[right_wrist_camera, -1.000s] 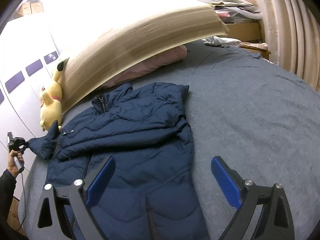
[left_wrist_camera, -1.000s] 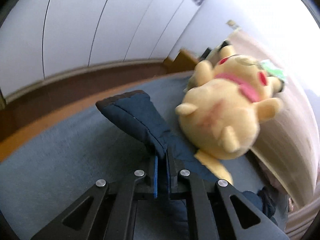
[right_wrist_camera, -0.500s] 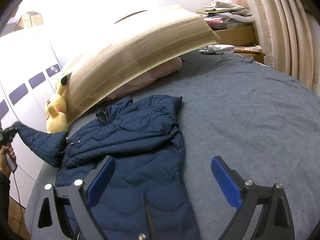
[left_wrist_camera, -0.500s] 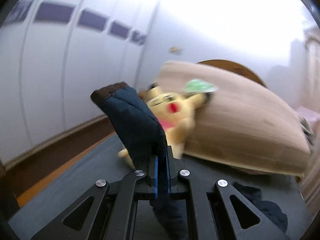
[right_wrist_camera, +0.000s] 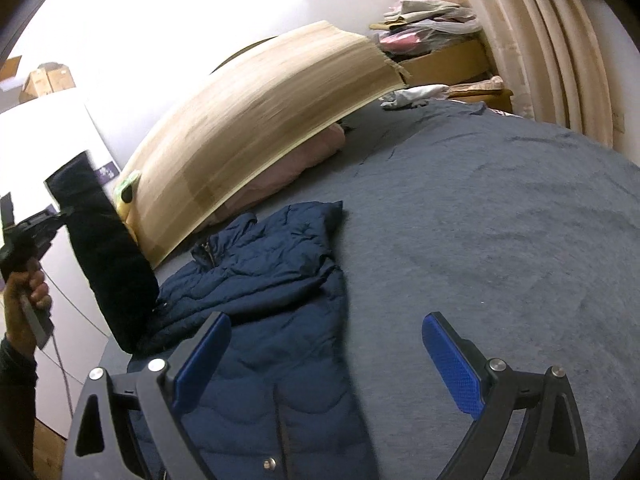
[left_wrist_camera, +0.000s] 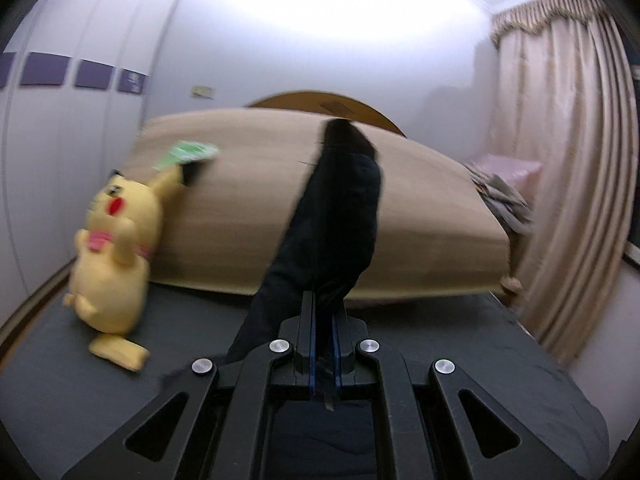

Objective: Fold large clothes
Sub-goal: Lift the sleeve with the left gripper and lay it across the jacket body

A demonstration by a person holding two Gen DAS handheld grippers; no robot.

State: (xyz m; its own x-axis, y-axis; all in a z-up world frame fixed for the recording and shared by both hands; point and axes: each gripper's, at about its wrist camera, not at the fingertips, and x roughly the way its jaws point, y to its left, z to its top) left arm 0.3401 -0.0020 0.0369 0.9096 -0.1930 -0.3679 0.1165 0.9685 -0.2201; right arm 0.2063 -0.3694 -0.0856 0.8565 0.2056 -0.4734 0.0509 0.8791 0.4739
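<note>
Your left gripper (left_wrist_camera: 323, 312) had its jaws pinched nearly flat together on the sleeve (left_wrist_camera: 332, 216) of the navy quilted jacket (right_wrist_camera: 260, 320), the blue pads showing only as thin edges on either side of the cloth. The sleeve rose from the jaws and stood up in front of the camera, its dark cuff uppermost. From the right wrist view you could see that same sleeve lifted clear of the bed (right_wrist_camera: 500, 220), hanging in a steep line from your left hand (right_wrist_camera: 24, 296) down to the jacket's shoulder.

Your right gripper (right_wrist_camera: 326, 364) had its jaws spread wide with nothing between them. It hovered above the lower half of the jacket, and its blue pads (right_wrist_camera: 452, 364) touched no cloth as far as the view showed.

The jacket body lay flat, front up, on the grey-blue bed cover, collar and zip towards the headboard end, hem towards you. The other sleeve seemed folded across the chest, though the creases made that hard to read.

Beyond the jacket, a tan rolled mat (right_wrist_camera: 264, 120) leaned along the head of the bed, with a pink pillow (right_wrist_camera: 296, 160) tucked under it. A yellow plush toy (left_wrist_camera: 116, 256) stood against the mat's left end. Cream curtains (left_wrist_camera: 568, 160) hung at the far right, with a pile of clothes (right_wrist_camera: 432, 16) beside them.
</note>
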